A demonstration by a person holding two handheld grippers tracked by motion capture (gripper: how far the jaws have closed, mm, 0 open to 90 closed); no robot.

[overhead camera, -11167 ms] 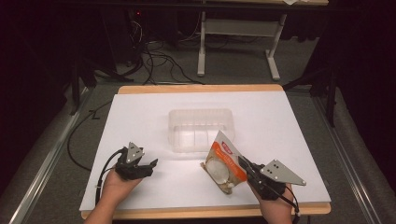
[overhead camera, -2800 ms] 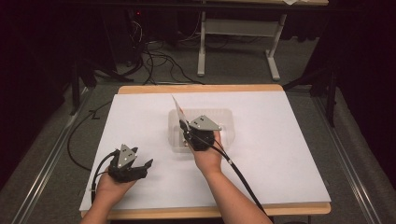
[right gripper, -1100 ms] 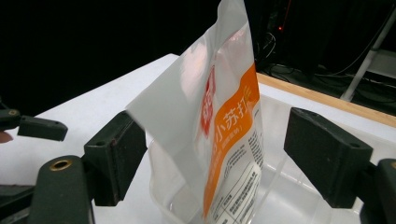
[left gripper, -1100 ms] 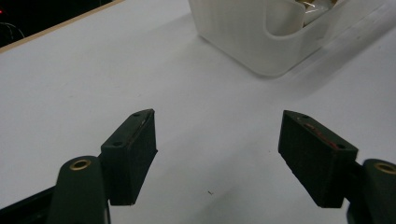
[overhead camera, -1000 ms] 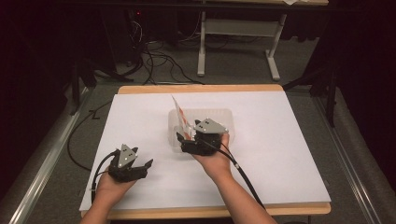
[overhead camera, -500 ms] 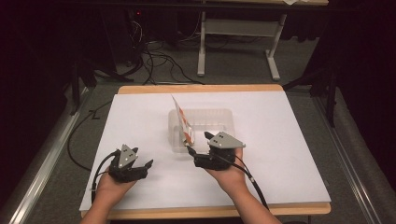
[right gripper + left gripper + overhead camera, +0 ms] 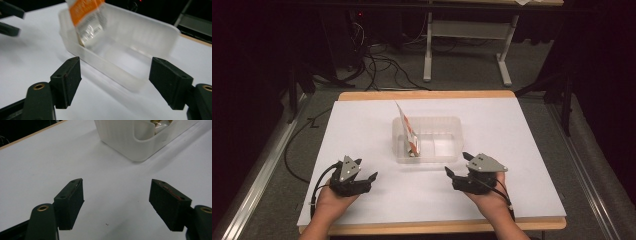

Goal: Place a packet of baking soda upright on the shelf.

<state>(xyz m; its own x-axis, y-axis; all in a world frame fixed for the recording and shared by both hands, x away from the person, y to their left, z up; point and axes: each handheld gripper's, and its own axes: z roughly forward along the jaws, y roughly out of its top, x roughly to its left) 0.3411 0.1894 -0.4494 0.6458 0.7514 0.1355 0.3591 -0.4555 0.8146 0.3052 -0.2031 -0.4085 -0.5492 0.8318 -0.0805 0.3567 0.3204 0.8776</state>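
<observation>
Withdrawal of the right gripper [image 7: 455,172] toward the near edge of the white table [image 7: 362,130] is judged the step in hand; it is best kept low and level, well clear of the clear rectangular plastic tub [image 7: 452,150], so the load is not tipped. Its jaws have just been closing slightly, yet stand spread with nothing between them. The left gripper [image 7: 371,176] is likewise spread and empty. Inside the tub, the orange-and-white packet [image 7: 408,136] leans upright against the left wall, its top above the rim.
</observation>
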